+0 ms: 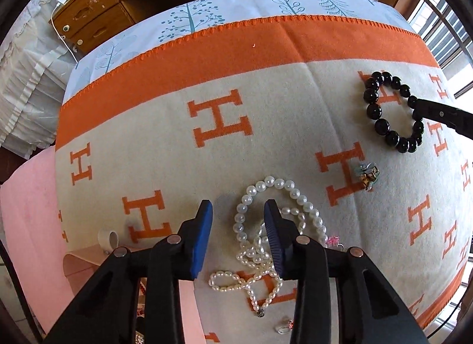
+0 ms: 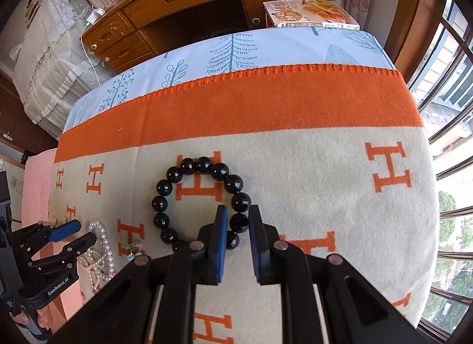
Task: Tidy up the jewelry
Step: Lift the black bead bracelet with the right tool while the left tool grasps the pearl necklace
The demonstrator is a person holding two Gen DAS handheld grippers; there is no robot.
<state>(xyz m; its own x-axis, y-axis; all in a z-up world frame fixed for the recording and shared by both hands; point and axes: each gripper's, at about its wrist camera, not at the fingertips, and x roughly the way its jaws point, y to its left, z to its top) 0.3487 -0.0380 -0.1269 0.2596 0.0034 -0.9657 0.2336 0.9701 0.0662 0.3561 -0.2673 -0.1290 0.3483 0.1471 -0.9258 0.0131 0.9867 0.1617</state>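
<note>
A black bead bracelet (image 2: 201, 202) lies on the cream and orange blanket (image 2: 310, 184). My right gripper (image 2: 238, 214) is open, its jaws standing on either side of the bracelet's near beads; it also shows in the left wrist view (image 1: 414, 107) at the bracelet (image 1: 390, 110). A tangle of white pearl strands (image 1: 266, 231) lies near the blanket's front. My left gripper (image 1: 238, 211) is open above the pearls, one finger on each side of a strand. A small gold and crystal ornament (image 1: 366, 175) lies between pearls and bracelet.
A small white ring (image 1: 108, 239) sits at the blanket's left edge. A small clear piece with pink (image 1: 283, 326) lies at the front. A pink surface (image 1: 29, 219) lies left. A wooden desk (image 2: 183, 9) and a book (image 2: 310, 14) stand beyond the table.
</note>
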